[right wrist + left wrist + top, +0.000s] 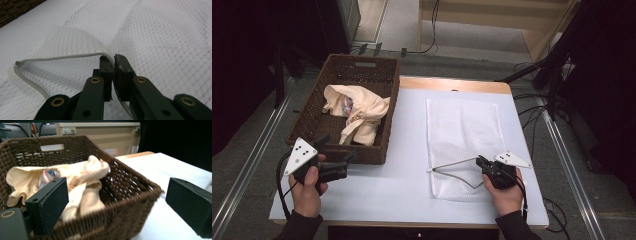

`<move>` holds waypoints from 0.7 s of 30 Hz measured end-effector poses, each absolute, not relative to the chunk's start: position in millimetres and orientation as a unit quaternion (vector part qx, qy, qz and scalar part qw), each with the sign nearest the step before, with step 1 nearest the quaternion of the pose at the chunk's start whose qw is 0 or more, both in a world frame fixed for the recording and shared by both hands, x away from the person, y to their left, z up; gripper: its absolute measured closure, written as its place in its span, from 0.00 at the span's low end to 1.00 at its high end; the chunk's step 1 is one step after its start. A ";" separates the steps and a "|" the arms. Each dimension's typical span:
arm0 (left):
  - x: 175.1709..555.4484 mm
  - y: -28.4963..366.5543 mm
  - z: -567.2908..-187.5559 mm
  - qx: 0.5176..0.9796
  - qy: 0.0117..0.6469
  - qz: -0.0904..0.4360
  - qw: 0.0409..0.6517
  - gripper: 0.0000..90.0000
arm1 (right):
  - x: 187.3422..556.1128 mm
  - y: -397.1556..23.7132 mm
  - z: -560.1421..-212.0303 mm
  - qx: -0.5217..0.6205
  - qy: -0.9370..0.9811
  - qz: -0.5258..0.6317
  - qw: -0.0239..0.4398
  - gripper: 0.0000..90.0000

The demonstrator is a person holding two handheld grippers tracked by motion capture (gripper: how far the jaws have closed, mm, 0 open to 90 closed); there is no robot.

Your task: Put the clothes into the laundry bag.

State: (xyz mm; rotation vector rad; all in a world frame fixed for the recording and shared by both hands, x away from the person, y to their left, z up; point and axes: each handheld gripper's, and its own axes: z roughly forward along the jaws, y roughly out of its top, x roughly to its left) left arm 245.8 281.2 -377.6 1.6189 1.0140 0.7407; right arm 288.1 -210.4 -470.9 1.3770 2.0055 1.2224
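Over on the left, the left gripper (343, 162) hangs at the near right corner of the wicker basket (307, 122), jaws spread wide and empty. From the left gripper view the cream garment (82, 185) lies just ahead and a little to the left, heaped inside against the basket's near wall, so that rim stands between claw and cloth. This hand is plainly the nearer one to the garment.

Moving right across the white table (407, 185), the mesh laundry bag (462, 135) lies flat, long axis running away from the person, its mouth at the near end.

At the right, the right gripper (482, 162) is pressed together on the bag's zipper edge (75, 57), pinching it and holding it up so the mouth gapes towards the basket. My read: the garment has to travel rightward into that opening.
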 end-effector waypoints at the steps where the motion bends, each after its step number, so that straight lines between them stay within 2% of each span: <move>1: 249.4 280.3 -375.7 0.675 0.425 0.311 0.517 0.06 | 288.0 -210.5 -471.0 0.494 0.721 0.440 0.205 0.95; 13: 285.8 274.6 -348.2 0.675 0.444 0.308 0.502 0.08 | 286.2 -213.4 -473.0 0.477 0.728 0.451 0.195 0.98; 21: 317.2 275.4 -339.5 0.677 0.472 0.283 0.489 0.10 | 285.5 -211.3 -474.3 0.473 0.731 0.451 0.198 0.98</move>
